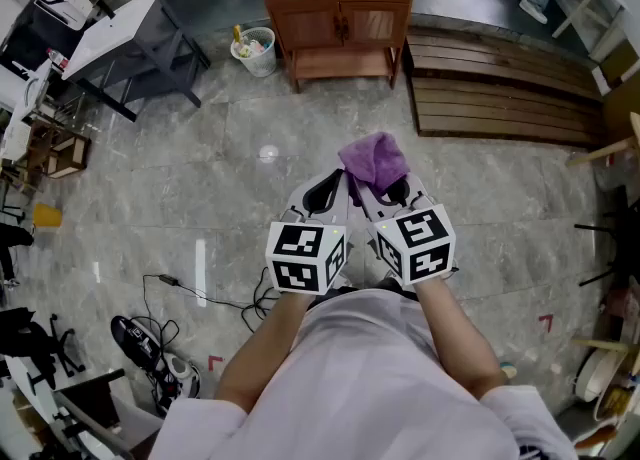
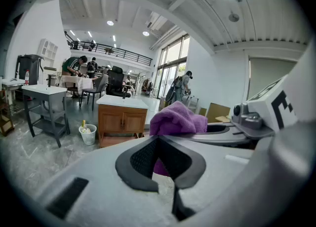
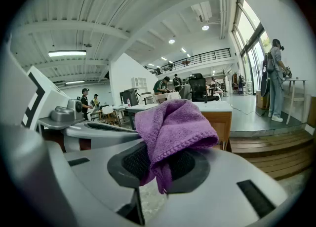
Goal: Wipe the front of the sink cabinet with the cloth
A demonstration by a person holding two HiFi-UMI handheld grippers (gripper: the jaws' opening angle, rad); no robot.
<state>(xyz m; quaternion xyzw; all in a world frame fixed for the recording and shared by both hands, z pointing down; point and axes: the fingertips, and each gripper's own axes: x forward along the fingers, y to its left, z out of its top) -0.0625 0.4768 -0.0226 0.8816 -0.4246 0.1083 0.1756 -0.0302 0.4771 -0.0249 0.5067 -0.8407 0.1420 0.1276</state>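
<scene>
The sink cabinet is brown wood with a white basin top and stands far ahead across the grey floor. It also shows small in the left gripper view. A purple cloth bunches above my right gripper, which is shut on the cloth, and a fold hangs down between the pads. My left gripper is close beside it on the left, shut with nothing in it. The cloth shows just behind its jaws. Both grippers are held near the person's chest, well short of the cabinet.
A white waste bin stands left of the cabinet. A low wooden slatted platform lies to its right. A dark table with a white top is at the far left. Cables and gear lie on the floor near left. People stand far back.
</scene>
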